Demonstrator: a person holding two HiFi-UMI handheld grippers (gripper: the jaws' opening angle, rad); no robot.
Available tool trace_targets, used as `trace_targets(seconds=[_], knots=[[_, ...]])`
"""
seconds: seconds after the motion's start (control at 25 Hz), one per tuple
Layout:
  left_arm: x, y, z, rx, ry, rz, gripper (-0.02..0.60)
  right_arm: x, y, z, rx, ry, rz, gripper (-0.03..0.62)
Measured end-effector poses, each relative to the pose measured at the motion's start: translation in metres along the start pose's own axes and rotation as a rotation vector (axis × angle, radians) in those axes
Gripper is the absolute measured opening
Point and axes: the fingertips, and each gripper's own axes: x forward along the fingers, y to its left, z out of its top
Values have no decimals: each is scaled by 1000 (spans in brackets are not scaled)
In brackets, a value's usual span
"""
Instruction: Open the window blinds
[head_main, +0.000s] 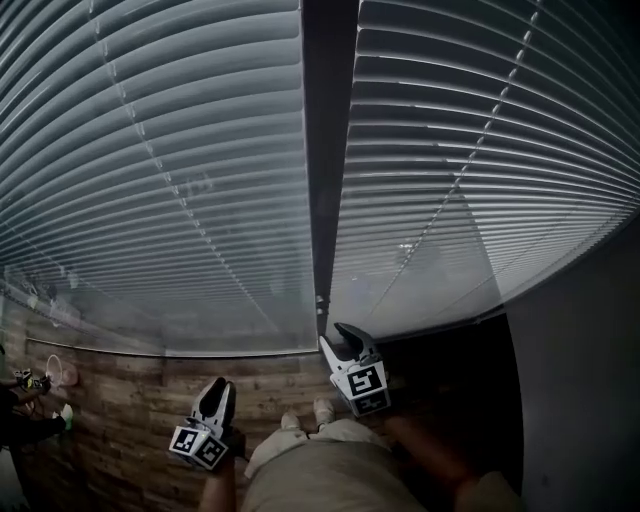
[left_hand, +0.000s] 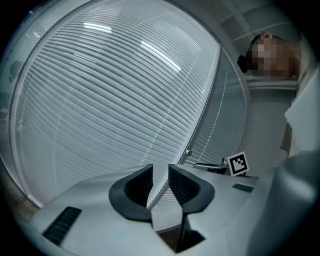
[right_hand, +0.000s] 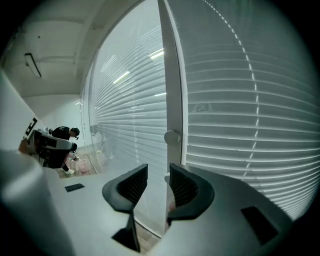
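Two slatted blinds hang shut side by side: the left blind (head_main: 150, 180) and the right blind (head_main: 480, 170), with a dark upright frame post (head_main: 325, 150) between them. A small round knob (right_hand: 171, 137) sits on that post near the blinds' lower ends. My right gripper (head_main: 345, 345) points at the post just below the knob; its jaws are open, with only the post showing through the gap (right_hand: 155, 185). My left gripper (head_main: 213, 400) is lower and further left, aimed at the left blind, open and empty (left_hand: 160, 182).
Wooden floor (head_main: 120, 400) runs below the left blind. A person in dark clothes (head_main: 20, 405) crouches at the far left. A dark wall (head_main: 580, 380) closes the right side. My own legs (head_main: 320, 470) fill the bottom middle.
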Motion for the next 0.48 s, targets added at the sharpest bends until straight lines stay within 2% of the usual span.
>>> trace_targets(seconds=[0.2, 0.48], knots=[[18, 5, -15, 12, -17, 17, 107, 21, -14, -29, -27, 36, 5, 143], [18, -3, -15, 15, -29, 26, 106, 24, -7, -22, 15, 29, 46, 143]])
